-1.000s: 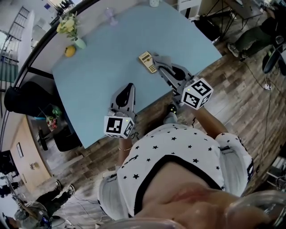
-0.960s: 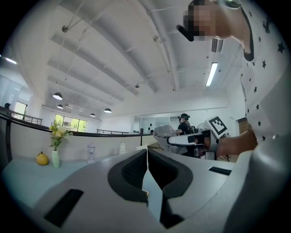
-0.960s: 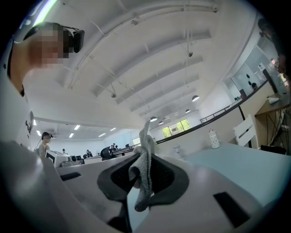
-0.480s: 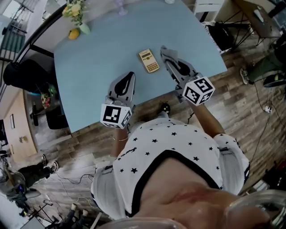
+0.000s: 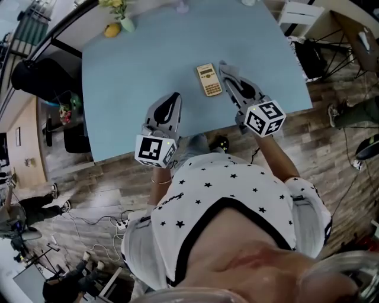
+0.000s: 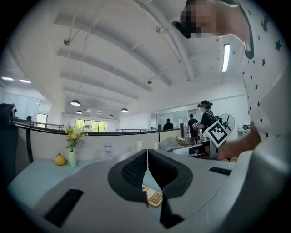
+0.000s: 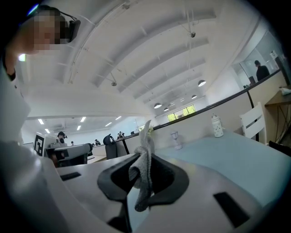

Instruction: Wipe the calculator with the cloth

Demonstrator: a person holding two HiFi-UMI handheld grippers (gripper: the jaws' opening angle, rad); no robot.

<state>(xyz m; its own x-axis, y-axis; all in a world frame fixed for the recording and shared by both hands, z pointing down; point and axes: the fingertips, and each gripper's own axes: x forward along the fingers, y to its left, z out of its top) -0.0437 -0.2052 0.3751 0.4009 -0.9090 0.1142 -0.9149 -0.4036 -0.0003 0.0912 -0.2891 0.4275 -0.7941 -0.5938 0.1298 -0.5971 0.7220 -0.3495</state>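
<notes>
In the head view, we saw a pale blue table (image 5: 130, 89) with the calculator (image 5: 209, 79) lying flat on it near the front edge, face up. The right gripper (image 5: 225, 68) lay just beside the calculator on its right, tips pointing out across the table, and the left gripper (image 5: 173, 99) sat apart from the calculator on its left, nearer the table's edge. At the far left corner stood 1 small vase (image 5: 126, 25) holding yellow and white flowers (image 5: 116, 5), with a yellow fruit (image 5: 112, 29) just beside it. In the left gripper view, we found the 2 jaws clenched together, their dark pads meeting along a thin line with nothing caught between them. The calculator showed below and beyond the pads, resting on the table. Along the far edge we could see the vase with its flowers upright, the fruit to its left, a stemmed glass (image 6: 107, 149) and a white lidded jar (image 6: 139, 144); whether the glass or the jar held anything, we could not tell. In the right gripper view, the 2 jaws were grasping the cloth (image 7: 143, 168), a grey bunched strip pinched upright between the pads, 1 end sticking up above them and the other hanging below. Beyond it, we saw the glass and the jar standing on the table.
</notes>
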